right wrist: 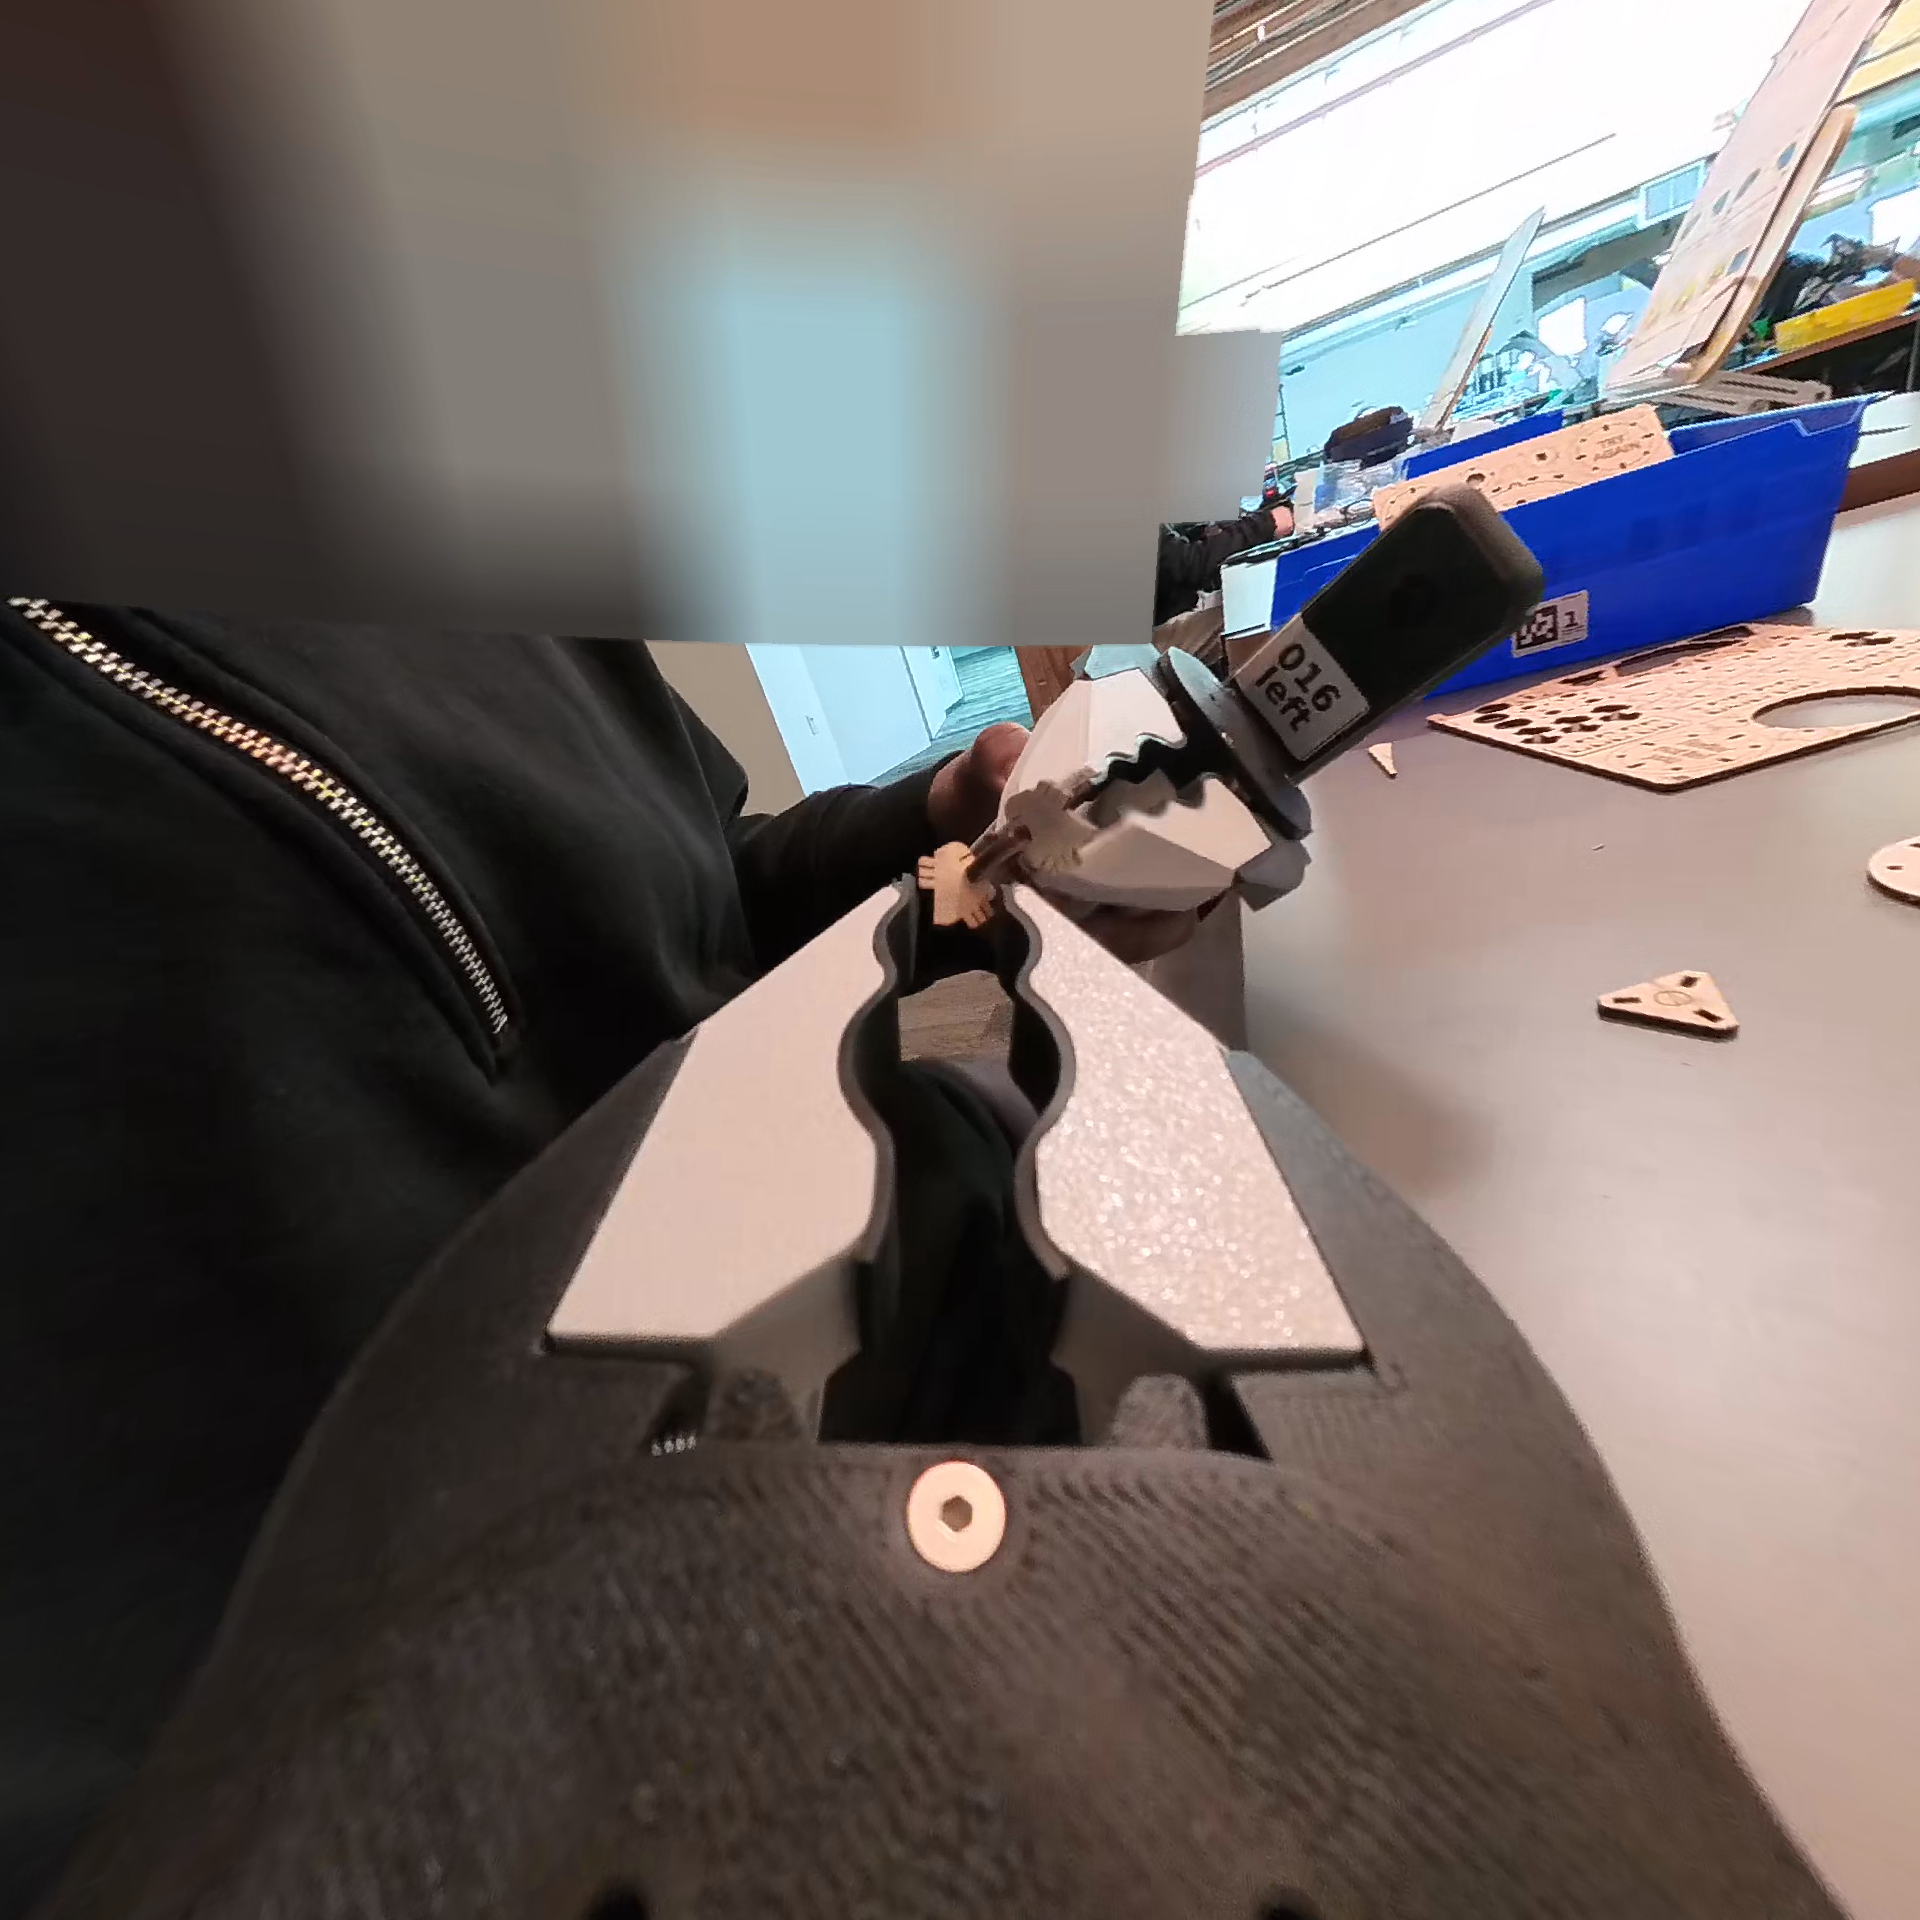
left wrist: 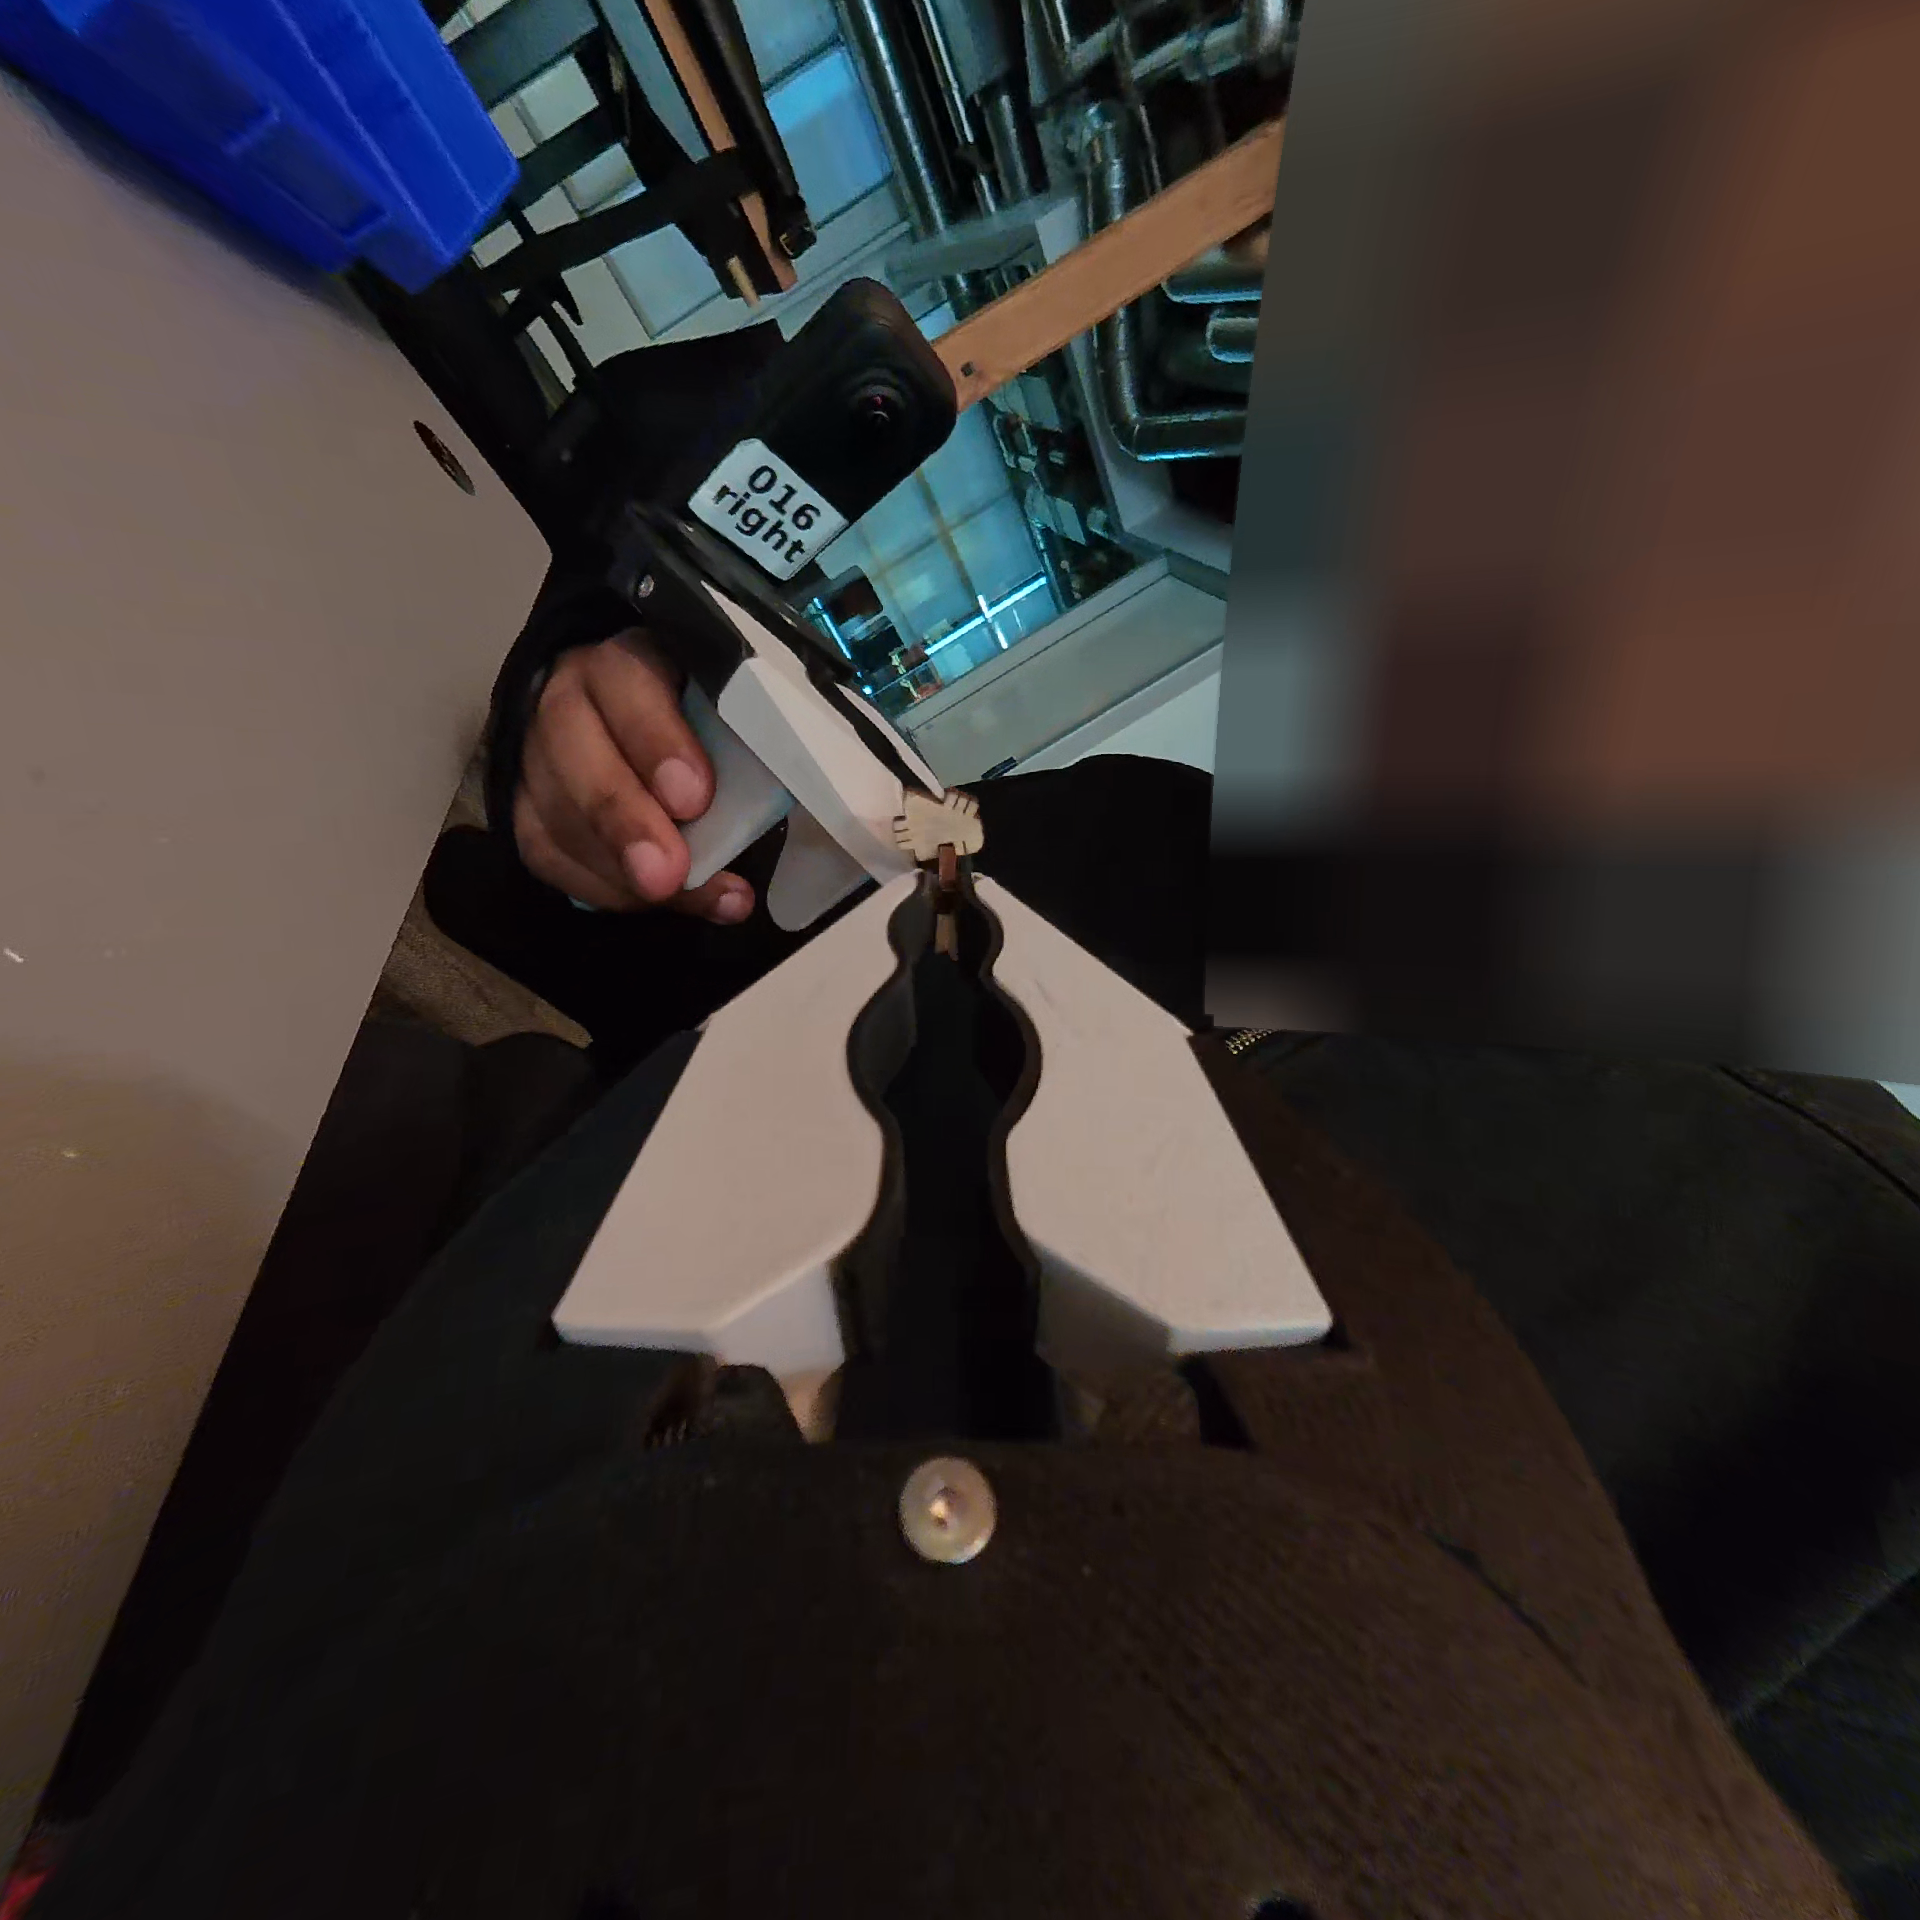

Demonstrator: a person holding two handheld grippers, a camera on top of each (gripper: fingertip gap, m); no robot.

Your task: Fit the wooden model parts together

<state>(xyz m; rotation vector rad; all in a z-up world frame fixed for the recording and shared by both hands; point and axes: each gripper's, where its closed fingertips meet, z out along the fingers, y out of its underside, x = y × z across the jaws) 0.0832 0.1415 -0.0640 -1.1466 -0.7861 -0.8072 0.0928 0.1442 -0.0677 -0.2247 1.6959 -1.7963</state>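
Observation:
Both grippers meet in the air in front of a person's black jacket (right wrist: 312,883). My left gripper (left wrist: 943,896) is shut on a thin notched wooden disc (left wrist: 945,927) seen edge-on between its tips. The right wrist view shows that disc (right wrist: 1044,821) flat in the left gripper (right wrist: 1055,826). A short brown wooden link (right wrist: 987,852) joins it to a second notched wooden disc (right wrist: 958,883). My right gripper (right wrist: 958,899) is shut on this second disc across its width. It also shows in the left wrist view (left wrist: 943,821) at the right gripper's tips (left wrist: 914,826).
A grey table (right wrist: 1558,1143) lies to the right with a cut-out wooden sheet (right wrist: 1683,717), a small triangular wooden piece (right wrist: 1668,1003) and a round piece (right wrist: 1896,873). A blue bin (right wrist: 1714,520) stands at the back; it also shows in the left wrist view (left wrist: 312,135). The grippers are tip to tip, or close to it.

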